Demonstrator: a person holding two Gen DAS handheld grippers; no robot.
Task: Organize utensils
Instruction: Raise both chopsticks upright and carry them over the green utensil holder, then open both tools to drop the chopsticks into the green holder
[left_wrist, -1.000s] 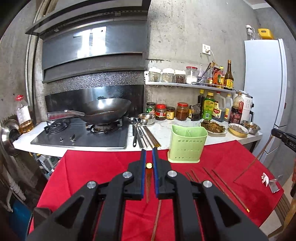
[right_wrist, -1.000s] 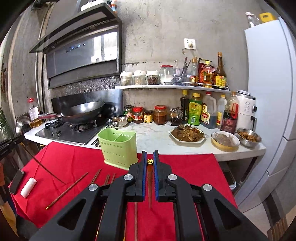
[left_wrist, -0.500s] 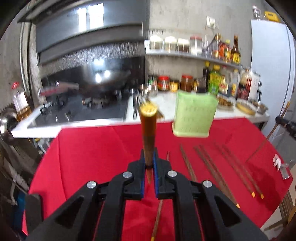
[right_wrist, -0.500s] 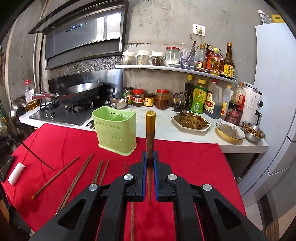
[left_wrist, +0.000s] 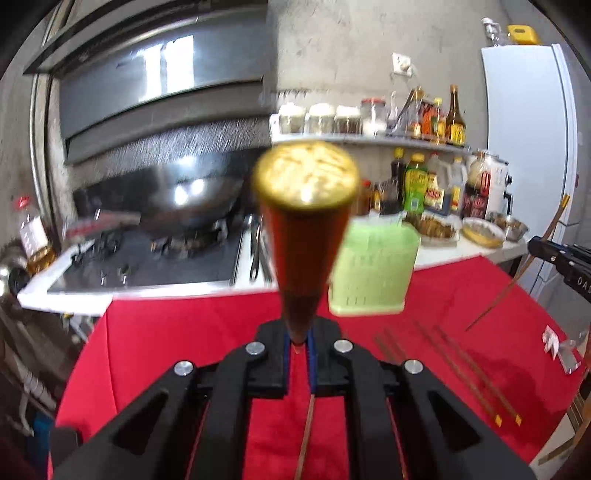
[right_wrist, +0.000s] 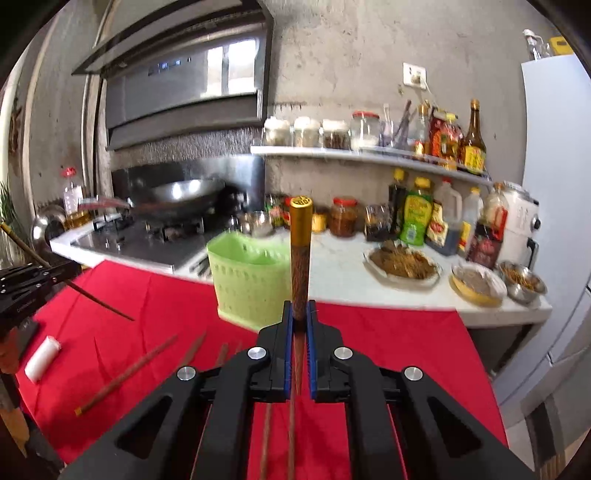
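My left gripper (left_wrist: 298, 339) is shut on a brown chopstick (left_wrist: 304, 258). Its gold-capped end leans back at the camera, large and blurred. Behind it, a light green utensil holder (left_wrist: 373, 269) stands at the far edge of the red cloth (left_wrist: 166, 339). My right gripper (right_wrist: 299, 314) is shut on a second chopstick (right_wrist: 300, 258), which stands nearly upright in front of the holder (right_wrist: 247, 280). Each view catches the other gripper at its edge, with its chopstick slanting down: the right gripper (left_wrist: 533, 245) and the left gripper (right_wrist: 70, 271). Several loose chopsticks (right_wrist: 129, 373) lie on the cloth.
Behind the cloth runs a white counter (right_wrist: 343, 266) with a stove and wok (right_wrist: 181, 197), plates of food (right_wrist: 402, 262), bowls, jars and bottles. A white fridge (left_wrist: 528, 140) stands at the right. A small white roll (right_wrist: 42, 352) lies on the cloth's left side.
Both held chopsticks have swung up from lying along the fingers to standing up toward the cameras. Both grippers have moved closer to the green holder.
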